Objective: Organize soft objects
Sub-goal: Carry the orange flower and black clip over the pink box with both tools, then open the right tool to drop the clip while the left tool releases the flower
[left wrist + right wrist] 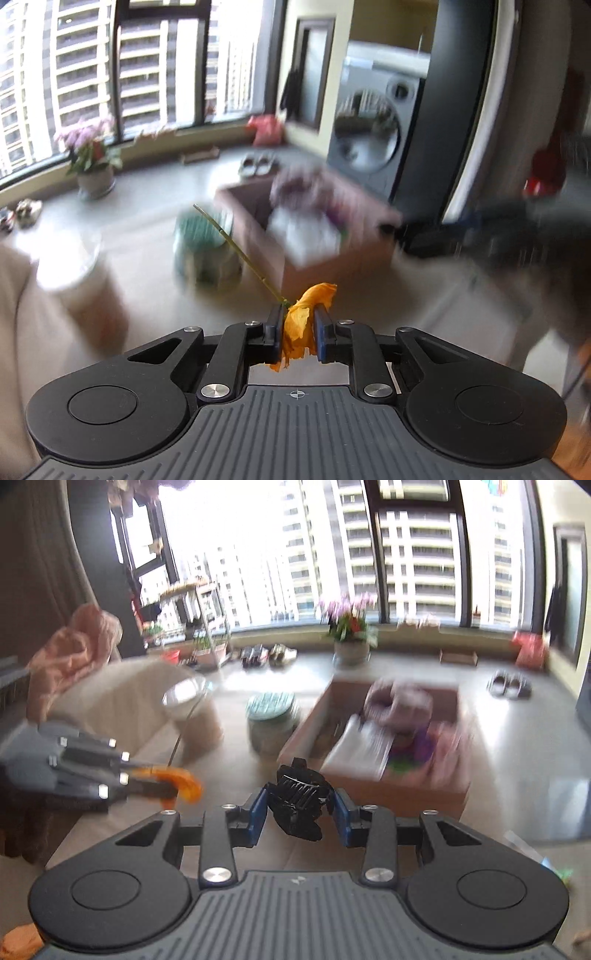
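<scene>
The left hand-held gripper [298, 334] squeezes an orange flower [301, 325] and the right hand-held gripper [300, 808] squeezes a black hair clip [299, 799], both up in the air, not yet put in the brown box [388, 794] that already holds some soft things.

Orange fabric flower [301, 325] pinched by its crumpled bloom, thin green stem angling up-left; black toothed hair claw [299, 800] held aloft.
</scene>
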Motion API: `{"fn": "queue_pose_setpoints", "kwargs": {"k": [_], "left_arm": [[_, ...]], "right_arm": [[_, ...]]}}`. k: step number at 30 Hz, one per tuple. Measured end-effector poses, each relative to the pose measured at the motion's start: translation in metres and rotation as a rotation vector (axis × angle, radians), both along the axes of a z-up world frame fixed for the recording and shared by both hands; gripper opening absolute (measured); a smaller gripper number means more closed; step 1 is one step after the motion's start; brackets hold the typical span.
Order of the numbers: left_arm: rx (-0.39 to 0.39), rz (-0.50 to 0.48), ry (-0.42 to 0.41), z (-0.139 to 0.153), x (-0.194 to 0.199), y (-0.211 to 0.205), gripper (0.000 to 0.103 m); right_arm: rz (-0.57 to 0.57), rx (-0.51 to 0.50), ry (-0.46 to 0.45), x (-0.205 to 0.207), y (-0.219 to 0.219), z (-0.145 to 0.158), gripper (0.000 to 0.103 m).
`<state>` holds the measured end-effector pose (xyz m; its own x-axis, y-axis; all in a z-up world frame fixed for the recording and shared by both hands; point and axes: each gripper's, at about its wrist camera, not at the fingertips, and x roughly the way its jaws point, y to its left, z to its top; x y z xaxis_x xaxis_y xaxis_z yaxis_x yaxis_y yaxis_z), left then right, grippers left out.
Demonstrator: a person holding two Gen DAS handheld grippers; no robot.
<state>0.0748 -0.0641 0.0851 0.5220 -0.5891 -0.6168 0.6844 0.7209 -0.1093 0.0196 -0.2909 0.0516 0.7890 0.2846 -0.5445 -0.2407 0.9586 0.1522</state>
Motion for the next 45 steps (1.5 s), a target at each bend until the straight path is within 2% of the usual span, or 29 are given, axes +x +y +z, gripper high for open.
{"fn": "queue_pose_setpoints", "kwargs": {"k": [3,5,6,8,9,11,13,14,17,21,25,27,28,29,30,33,36,39,41,45], "left_arm": [[-0.053,-0.030,-0.025,0.027,0.043,-0.039,0.020],[-0.072,-0.040,0.004,0.031,0.079,-0.070,0.021],[-0.100,-0.043,0.056,0.028,0.099,-0.082,0.021],[-0.171,-0.048,0.243,0.008,0.145,-0.106,0.026],[-0.178,-0.049,0.328,-0.007,0.166,-0.119,0.027],[-0.106,-0.037,0.407,-0.037,0.196,-0.142,0.028],[0.028,-0.021,0.402,-0.061,0.211,-0.162,0.039],[0.061,-0.014,0.395,-0.069,0.215,-0.168,0.043],[0.071,-0.006,0.406,-0.078,0.225,-0.181,0.044],[0.077,0.034,0.365,-0.077,0.243,-0.195,0.043],[0.066,0.034,0.350,-0.073,0.244,-0.197,0.042],[0.058,0.006,0.333,-0.069,0.230,-0.191,0.042],[0.054,-0.007,0.315,-0.065,0.221,-0.186,0.042],[0.048,-0.018,0.296,-0.060,0.210,-0.178,0.042],[0.038,-0.022,0.270,-0.056,0.200,-0.171,0.042],[0.003,-0.012,0.202,-0.053,0.171,-0.155,0.042],[0.001,-0.019,0.142,-0.053,0.149,-0.151,0.042],[0.027,-0.027,0.108,-0.053,0.134,-0.156,0.042],[0.008,-0.035,0.100,-0.049,0.128,-0.154,0.042],[-0.008,-0.050,0.036,-0.041,0.123,-0.143,0.042]], "right_arm": [[-0.028,-0.032,-0.055,0.024,-0.008,0.010,0.038],[-0.049,-0.039,-0.054,0.046,-0.017,0.009,0.038],[-0.056,-0.037,-0.043,0.058,-0.022,0.006,0.038],[-0.074,-0.043,-0.014,0.083,-0.031,-0.004,0.038],[-0.087,-0.048,0.006,0.096,-0.036,-0.011,0.038],[-0.110,-0.050,0.065,0.121,-0.045,-0.027,0.038],[-0.123,-0.053,0.122,0.143,-0.053,-0.043,0.038],[-0.132,-0.062,0.143,0.152,-0.055,-0.049,0.038],[-0.150,-0.086,0.184,0.173,-0.055,-0.066,0.038],[-0.176,-0.147,0.162,0.195,-0.049,-0.067,0.038],[-0.179,-0.118,0.180,0.201,-0.057,-0.066,0.039],[-0.154,-0.096,0.174,0.187,-0.062,-0.061,0.049],[-0.142,-0.091,0.161,0.178,-0.065,-0.059,0.062],[-0.136,-0.090,0.142,0.168,-0.067,-0.055,0.068],[-0.133,-0.088,0.122,0.158,-0.069,-0.052,0.069],[-0.127,-0.063,0.084,0.142,-0.076,-0.036,0.069],[-0.149,0.017,0.032,0.144,-0.083,-0.016,0.069],[-0.178,0.103,0.020,0.177,-0.085,-0.002,0.065],[-0.186,0.106,0.056,0.207,-0.078,-0.002,0.044],[-0.215,0.004,0.256,0.261,-0.062,-0.029,0.040]]}}
